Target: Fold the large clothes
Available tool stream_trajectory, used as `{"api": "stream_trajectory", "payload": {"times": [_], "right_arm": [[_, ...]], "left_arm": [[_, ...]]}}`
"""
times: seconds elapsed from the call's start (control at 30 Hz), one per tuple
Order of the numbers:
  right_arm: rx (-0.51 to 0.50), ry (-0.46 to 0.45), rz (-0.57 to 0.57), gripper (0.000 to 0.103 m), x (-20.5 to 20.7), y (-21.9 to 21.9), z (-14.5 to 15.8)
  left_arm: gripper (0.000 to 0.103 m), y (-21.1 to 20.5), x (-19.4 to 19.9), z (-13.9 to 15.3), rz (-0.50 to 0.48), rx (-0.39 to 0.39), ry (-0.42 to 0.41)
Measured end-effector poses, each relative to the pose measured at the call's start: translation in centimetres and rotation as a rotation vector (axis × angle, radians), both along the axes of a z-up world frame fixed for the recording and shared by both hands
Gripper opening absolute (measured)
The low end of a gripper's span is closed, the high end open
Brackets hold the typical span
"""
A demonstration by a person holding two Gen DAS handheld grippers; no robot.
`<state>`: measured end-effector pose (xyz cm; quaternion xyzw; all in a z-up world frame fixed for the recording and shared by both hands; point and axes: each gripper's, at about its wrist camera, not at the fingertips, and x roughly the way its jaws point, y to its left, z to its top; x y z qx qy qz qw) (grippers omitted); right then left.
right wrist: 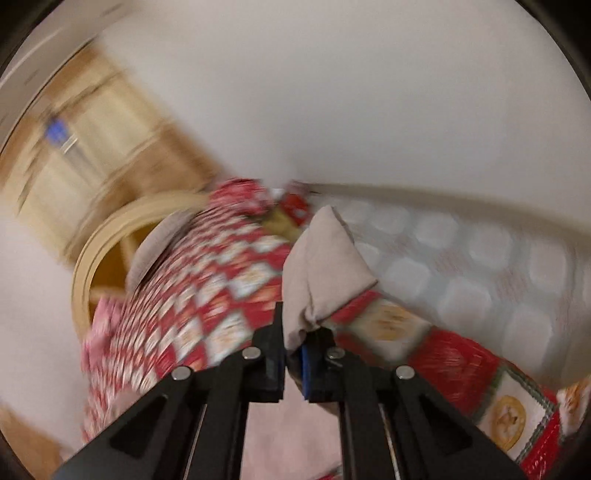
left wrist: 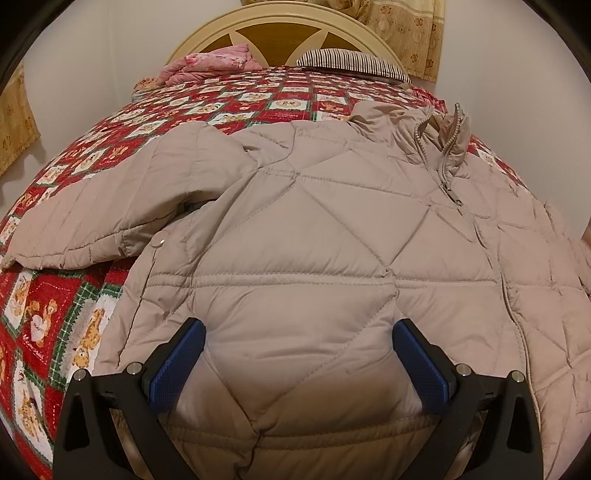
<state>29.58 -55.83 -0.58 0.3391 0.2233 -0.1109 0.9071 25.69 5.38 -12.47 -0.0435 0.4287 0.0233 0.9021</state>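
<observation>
While your left claw (left wrist: pixel 299 354) hangs over the lower front of the beige quilted jacket (left wrist: pixel 314 229), its blue pads (left wrist: pixel 177 365) stand wide apart with only puffed fabric under the gap; nothing is pinched. In this left wrist view the jacket lies spread on the bed, front side up, over a red patchwork quilt (left wrist: pixel 62 314) printed with teddy bears. Its zipper (left wrist: pixel 448 173) runs from the raised collar at the upper right down toward the hem. One sleeve (left wrist: pixel 110 206) stretches out to the left across the quilt. At the far end you can see a cream headboard (left wrist: pixel 280 26), a pink bundle of cloth (left wrist: pixel 210 64) and a striped pillow (left wrist: pixel 354 62) beside it. Patterned yellow curtains (left wrist: pixel 406 29) hang at the upper right.

In your right wrist view everything is smeared by motion blur. Your right claw (right wrist: pixel 293 354) is closed on a fold of the beige jacket: a bunched wad of fabric (right wrist: pixel 317 273) sticks up from between the nearly touching jaws. Beneath it the red quilt (right wrist: pixel 229 280) runs away to the left toward the headboard (right wrist: pixel 110 236), and on the right a white mattress surface (right wrist: pixel 461 266) with a padded pattern shows where the quilt edge ends. A pale wooden cupboard (right wrist: pixel 92 147) stands blurred against the wall at the upper left.
</observation>
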Motion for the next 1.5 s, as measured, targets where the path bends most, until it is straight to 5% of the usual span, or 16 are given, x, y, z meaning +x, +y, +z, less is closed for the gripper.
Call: {"api": "stream_trajectory", "payload": {"times": [0.13,0.23,0.47,0.57,0.6,0.63,0.67,0.7,0.8,0.87,0.93,1.0,1.13,1.3,1.4,1.5], "right_arm": [[-0.14,-0.049,0.203,0.009,1.3,9.6,4.8],[-0.212,-0.022,0.372,0.009,2.8,18.2,5.6],[-0.311,0.138,0.719,0.009,4.3,36.7,-0.9],[-0.274,0.202,0.826,0.014,4.1,40.7,-5.1],[-0.275,0.227,0.845,0.026,4.0,41.0,-6.0],[-0.28,0.267,0.878,0.055,4.2,42.1,-6.8],[-0.27,0.314,0.925,0.071,4.2,43.1,-7.7],[-0.247,0.319,0.953,0.086,3.9,43.4,-7.8],[-0.218,0.256,0.962,0.086,2.5,43.0,-5.8],[-0.186,0.144,0.936,0.068,1.6,41.2,-3.3],[-0.229,0.116,0.882,0.033,1.5,39.9,-2.1],[-0.342,0.162,0.79,0.025,2.3,38.9,-1.9],[-0.479,0.255,0.615,0.026,3.9,36.3,-4.2],[-0.375,0.391,0.518,0.027,4.0,32.9,-9.8],[-0.337,0.368,0.526,0.029,4.1,32.8,-10.2],[-0.271,0.287,0.534,0.029,3.5,31.6,-7.6]], "left_arm": [[0.102,0.2,-0.1,0.1,0.0,-0.019,-0.007],[0.102,0.4,-0.2,0.2,0.0,-0.034,-0.012],[0.102,0.9,-0.5,0.3,-0.001,-0.072,-0.024],[0.102,0.9,-0.6,0.4,-0.002,-0.081,-0.027],[0.102,1.0,-0.5,0.4,-0.002,-0.085,-0.027],[0.102,1.0,-0.6,0.4,-0.002,-0.087,-0.028],[0.102,1.0,-0.6,0.4,-0.003,-0.091,-0.029],[0.102,1.0,-0.6,0.5,-0.003,-0.095,-0.03],[0.102,1.1,-0.6,0.5,-0.003,-0.103,-0.032],[0.102,1.1,-0.6,0.5,-0.003,-0.102,-0.032],[0.102,1.1,-0.6,0.5,-0.003,-0.103,-0.032],[0.102,1.1,-0.6,0.5,-0.003,-0.102,-0.032],[0.102,1.1,-0.6,0.5,-0.003,-0.102,-0.032],[0.102,1.1,-0.6,0.5,-0.003,-0.097,-0.03],[0.102,1.2,-0.7,0.5,-0.003,-0.097,-0.03],[0.102,1.2,-0.6,0.5,-0.003,-0.098,-0.031]]}}
